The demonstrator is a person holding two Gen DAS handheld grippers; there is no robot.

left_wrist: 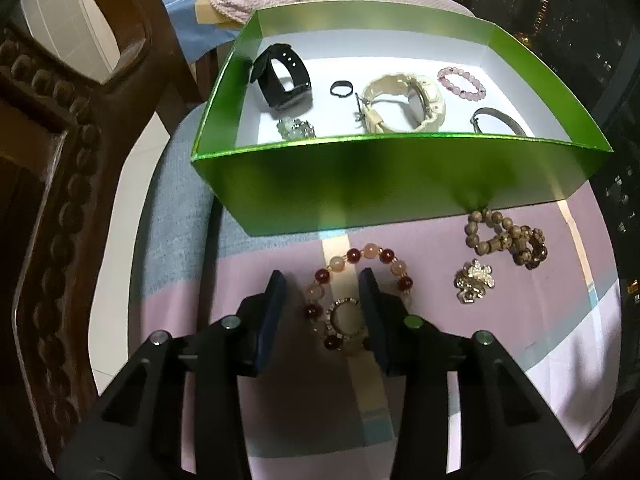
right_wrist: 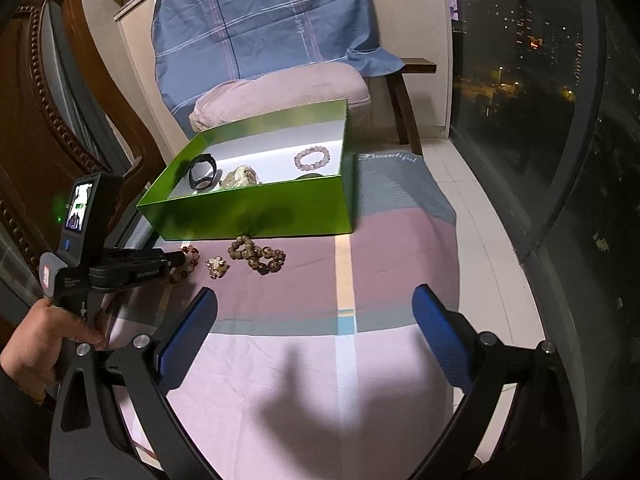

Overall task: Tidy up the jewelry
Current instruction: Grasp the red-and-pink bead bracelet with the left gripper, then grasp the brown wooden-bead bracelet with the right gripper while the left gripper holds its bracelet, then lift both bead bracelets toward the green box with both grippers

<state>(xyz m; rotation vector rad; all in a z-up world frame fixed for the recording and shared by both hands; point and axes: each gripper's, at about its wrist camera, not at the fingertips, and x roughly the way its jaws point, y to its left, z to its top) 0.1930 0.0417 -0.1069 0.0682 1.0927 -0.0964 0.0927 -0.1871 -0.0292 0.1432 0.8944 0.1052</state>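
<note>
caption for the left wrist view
Left gripper straddling a red-and-pink bead bracelet before the green box.

One green box (left_wrist: 400,184) holds two watches, a black one (left_wrist: 282,80) and a cream one (left_wrist: 400,104), plus a dark ring (left_wrist: 341,89), a pink bead bracelet (left_wrist: 461,83), a metal bangle (left_wrist: 498,122) and a pale crystal piece (left_wrist: 296,129). Outside lie a red-and-pink bead bracelet (left_wrist: 352,264), a brown bead bracelet (left_wrist: 506,238) and a sparkly brooch (left_wrist: 474,280).

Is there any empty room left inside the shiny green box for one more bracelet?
Yes. In the shiny green cardboard box, the white floor is bare along the back wall, between the black watch and the pink bead bracelet. A smaller bare patch lies between the bracelet and the grey metal bangle. The middle, around the cream watch, is crowded.
</note>
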